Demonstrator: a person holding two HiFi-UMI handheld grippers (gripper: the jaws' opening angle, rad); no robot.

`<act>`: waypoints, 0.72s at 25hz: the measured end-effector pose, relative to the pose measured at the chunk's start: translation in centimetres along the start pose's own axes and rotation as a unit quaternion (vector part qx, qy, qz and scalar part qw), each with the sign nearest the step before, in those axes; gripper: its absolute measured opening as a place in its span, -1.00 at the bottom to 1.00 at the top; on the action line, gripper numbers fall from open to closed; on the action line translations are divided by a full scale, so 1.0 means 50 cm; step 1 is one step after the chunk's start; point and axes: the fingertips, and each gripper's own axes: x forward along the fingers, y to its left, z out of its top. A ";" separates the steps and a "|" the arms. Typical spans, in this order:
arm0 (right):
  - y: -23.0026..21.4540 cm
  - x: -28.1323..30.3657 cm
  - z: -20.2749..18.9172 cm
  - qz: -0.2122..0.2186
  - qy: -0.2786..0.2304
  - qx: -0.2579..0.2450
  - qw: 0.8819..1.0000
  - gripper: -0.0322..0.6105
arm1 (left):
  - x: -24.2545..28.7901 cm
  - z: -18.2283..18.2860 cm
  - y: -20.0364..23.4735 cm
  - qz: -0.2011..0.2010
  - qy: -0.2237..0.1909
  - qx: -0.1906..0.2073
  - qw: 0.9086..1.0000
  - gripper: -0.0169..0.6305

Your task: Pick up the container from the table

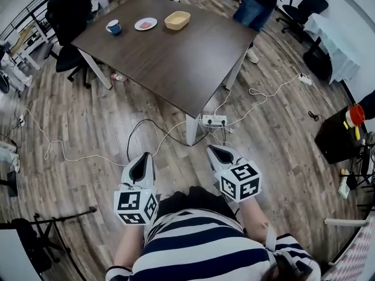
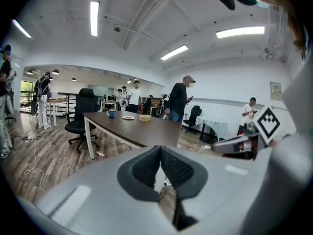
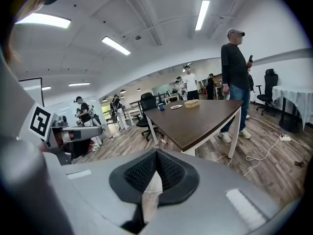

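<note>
Tan container sits near far edge of tabletop; plate just left of it, cup further left. Left tool pinched together, empty; right tool likewise closed on nothing; both well short of tabletop, over floor.

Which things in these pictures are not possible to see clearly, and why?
Inside of the beige oval container: too small, head view.
What lies on the small white plate: too small, all views.
Standing person in jeans: cut off by top edge, head view.
</note>
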 end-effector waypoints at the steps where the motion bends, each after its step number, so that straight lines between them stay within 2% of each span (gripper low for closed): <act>1: -0.002 0.003 0.001 0.003 0.000 0.000 1.000 -0.92 | 0.000 -0.001 0.000 0.004 0.001 0.001 1.000 -0.95; 10: -0.005 0.044 0.018 0.012 0.010 -0.008 1.000 -0.92 | 0.008 0.007 0.036 0.031 0.005 -0.003 1.000 -0.95; 18: 0.005 0.123 0.062 0.015 0.023 -0.019 0.999 -0.92 | 0.074 0.038 0.109 0.019 0.002 -0.011 1.000 -0.95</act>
